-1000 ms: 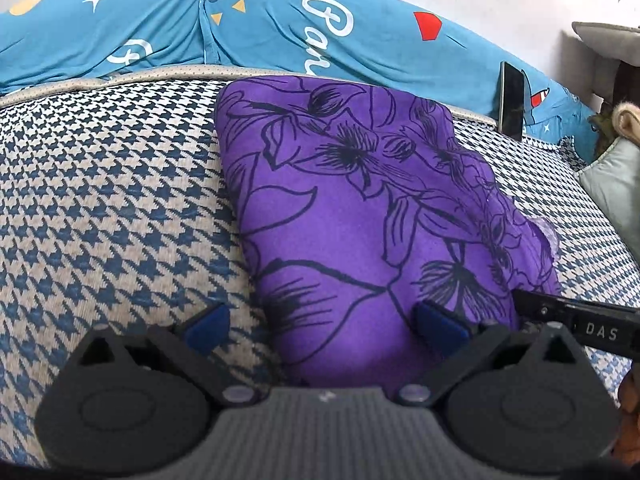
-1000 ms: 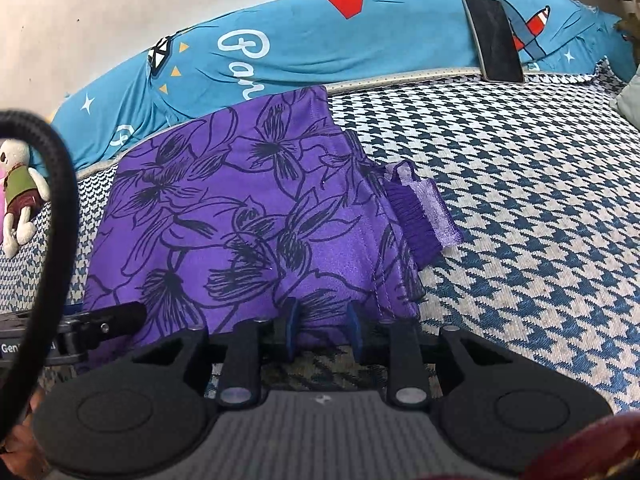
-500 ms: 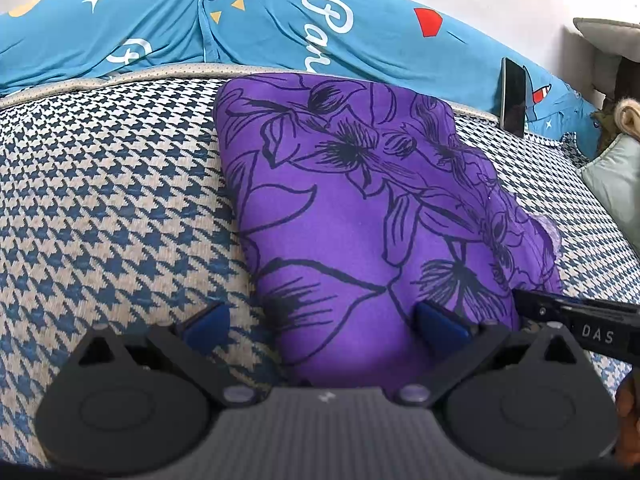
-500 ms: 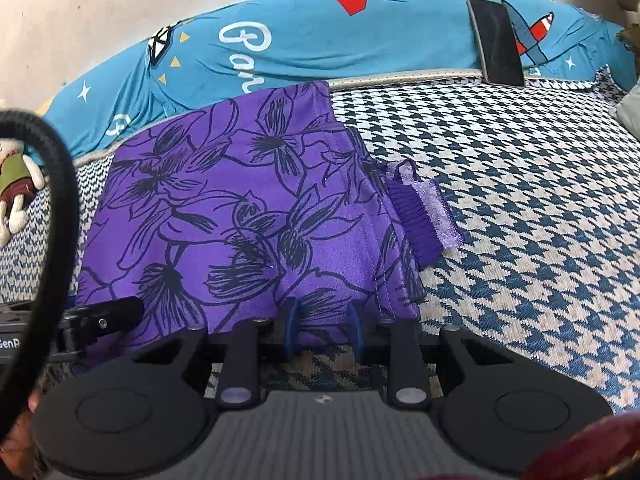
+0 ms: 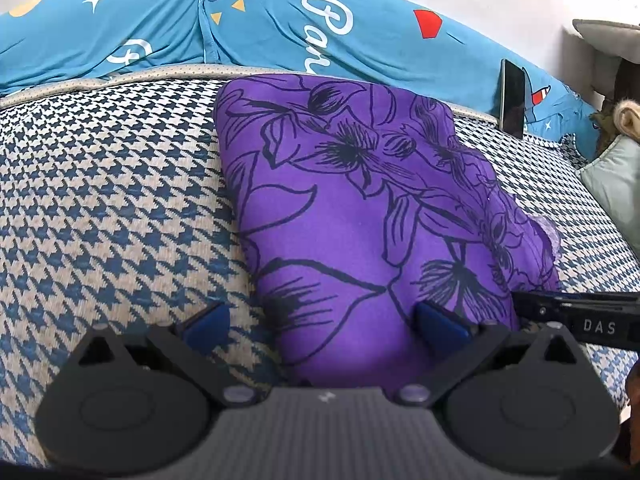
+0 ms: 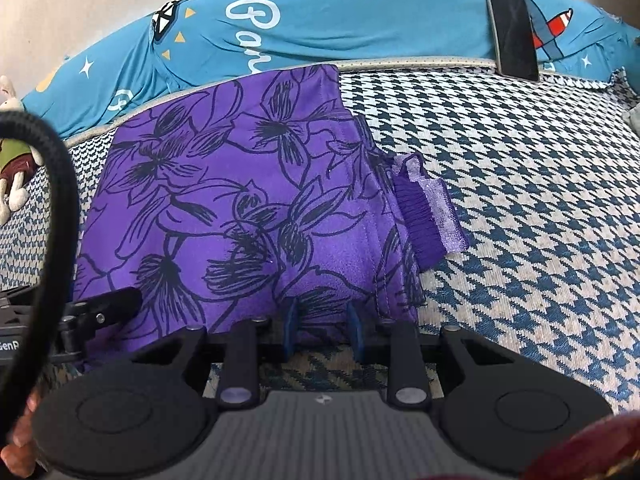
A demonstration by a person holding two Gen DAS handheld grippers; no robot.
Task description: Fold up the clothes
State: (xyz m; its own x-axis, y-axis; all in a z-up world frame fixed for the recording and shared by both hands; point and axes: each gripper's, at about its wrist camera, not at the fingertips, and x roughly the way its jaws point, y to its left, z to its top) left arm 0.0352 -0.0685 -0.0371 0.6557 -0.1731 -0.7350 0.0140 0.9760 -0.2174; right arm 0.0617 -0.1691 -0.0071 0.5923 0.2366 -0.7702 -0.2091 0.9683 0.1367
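A blue printed pillow [image 5: 280, 32] is lying across the top of the frame, a phone [image 6: 512, 32] is leaning on it at upper right, and a stuffed toy [image 6: 14, 172] is lying at far left on the houndstooth cover [image 6: 520, 184].

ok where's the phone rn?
The phone leans against the blue pillow at the far edge of the houndstooth bed cover, upper right in both wrist views, beyond the purple garment.

"DAS" on right tool [image 5: 576, 320] | "GenR" on left tool [image 6: 100, 312] | "Par" on blue cover [image 5: 328, 32]
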